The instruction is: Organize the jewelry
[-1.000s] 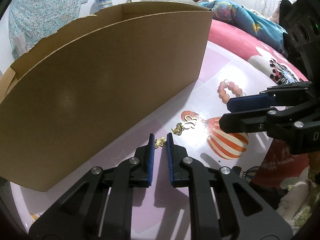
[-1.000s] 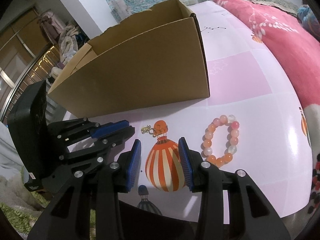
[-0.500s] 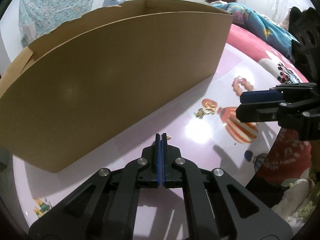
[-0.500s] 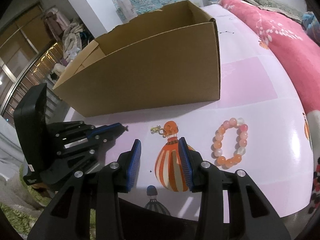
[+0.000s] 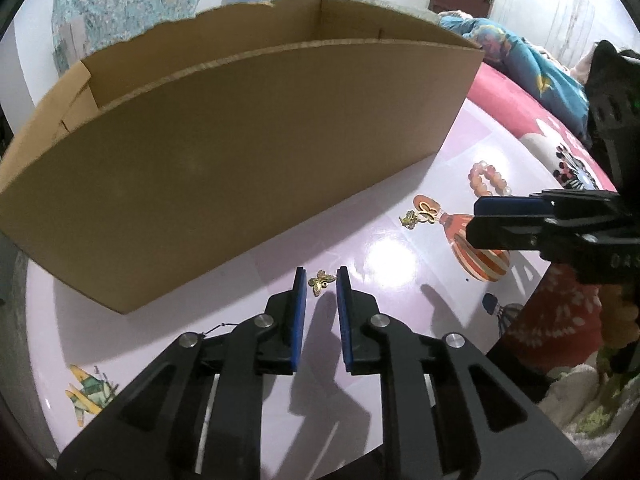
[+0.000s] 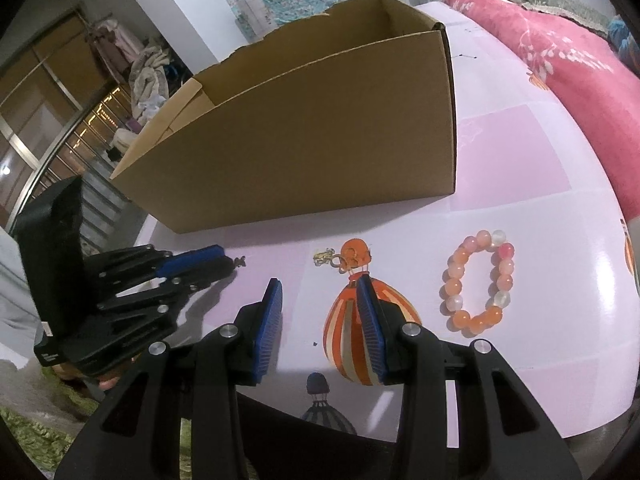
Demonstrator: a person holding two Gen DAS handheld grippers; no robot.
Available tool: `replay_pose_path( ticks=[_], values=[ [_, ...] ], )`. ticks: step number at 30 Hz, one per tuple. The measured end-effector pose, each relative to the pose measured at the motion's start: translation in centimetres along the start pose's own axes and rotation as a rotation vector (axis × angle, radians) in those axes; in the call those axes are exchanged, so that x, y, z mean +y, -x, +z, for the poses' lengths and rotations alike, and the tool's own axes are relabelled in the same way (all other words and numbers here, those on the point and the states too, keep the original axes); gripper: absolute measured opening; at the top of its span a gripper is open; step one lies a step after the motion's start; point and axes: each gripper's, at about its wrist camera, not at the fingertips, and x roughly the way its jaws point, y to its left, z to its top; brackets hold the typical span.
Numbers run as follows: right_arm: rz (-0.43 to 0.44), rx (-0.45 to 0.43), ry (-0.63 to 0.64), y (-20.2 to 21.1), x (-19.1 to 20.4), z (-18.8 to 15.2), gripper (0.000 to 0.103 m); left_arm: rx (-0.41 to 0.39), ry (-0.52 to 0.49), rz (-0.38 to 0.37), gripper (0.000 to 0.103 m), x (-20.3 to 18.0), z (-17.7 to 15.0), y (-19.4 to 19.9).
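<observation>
The left tongs (image 5: 321,280) hang just above the counter (image 5: 224,320) with their blue pads (image 5: 299,292) on either side of a small gold butterfly charm (image 5: 321,282). The jaws are opening, and the charm lies between them on the pink surface without either pad pressing on it, so it looks released rather than carried. That reads as a slipped or abandoned pinch: the charm is flat and thin, hard to catch off a smooth top.

The right tongs (image 6: 318,300) wait released and empty over the printed orange balloon (image 6: 352,340), probably kept clear until the left side has finished.

The cardboard box (image 5: 240,152), open at the top, stands at the far left and is likely where the jewelry belongs. Its tall near wall rises between the charm and the opening, so anything carried must go up and over it.

A second gold charm (image 6: 330,258) lies beside the balloon's top, and a bracelet of pink and orange beads (image 6: 478,280) lies further right, well apart from the box. A pink blanket (image 6: 560,40) is piled at the far right.
</observation>
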Motion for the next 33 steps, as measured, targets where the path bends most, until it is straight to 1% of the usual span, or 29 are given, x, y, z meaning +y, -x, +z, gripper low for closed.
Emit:
replay_pose_path(
  ticks=[7,12,15,16,21,29,30,31,33],
  values=[
    [0.001,0.000,-0.012,0.0,-0.5,-0.1,0.038,0.009,0.021,0.042,0.015,-0.3,0.3,-0.8],
    [0.002,0.004,-0.012,-0.1,-0.5,-0.2,0.038,0.014,-0.005,0.110,0.015,-1.6,0.4,-1.1],
    [0.001,0.004,-0.014,-0.2,-0.5,-0.2,0.038,0.008,-0.010,0.126,0.014,-2.0,0.2,-1.0],
    [0.002,0.002,-0.015,-0.2,-0.4,-0.2,0.038,0.006,-0.017,0.127,0.012,-2.1,0.2,-1.0],
    [-0.011,-0.007,-0.008,-0.2,-0.2,-0.2,0.038,0.002,-0.027,0.127,0.012,-2.3,0.1,-1.0],
    [-0.074,-0.026,0.076,-0.9,1.0,0.4,0.038,0.004,-0.026,0.114,0.012,-1.7,0.0,-0.9],
    [-0.088,-0.028,0.091,-1.1,1.3,0.6,0.037,0.004,-0.027,0.115,0.012,-1.7,0.0,-0.9],
    [-0.099,-0.026,0.102,-1.4,1.4,0.7,0.034,0.004,-0.028,0.115,0.012,-1.7,0.0,-0.8],
    [-0.106,-0.024,0.117,-1.7,1.7,0.8,0.031,0.004,-0.027,0.114,0.012,-1.7,0.1,-0.8]
  ],
)
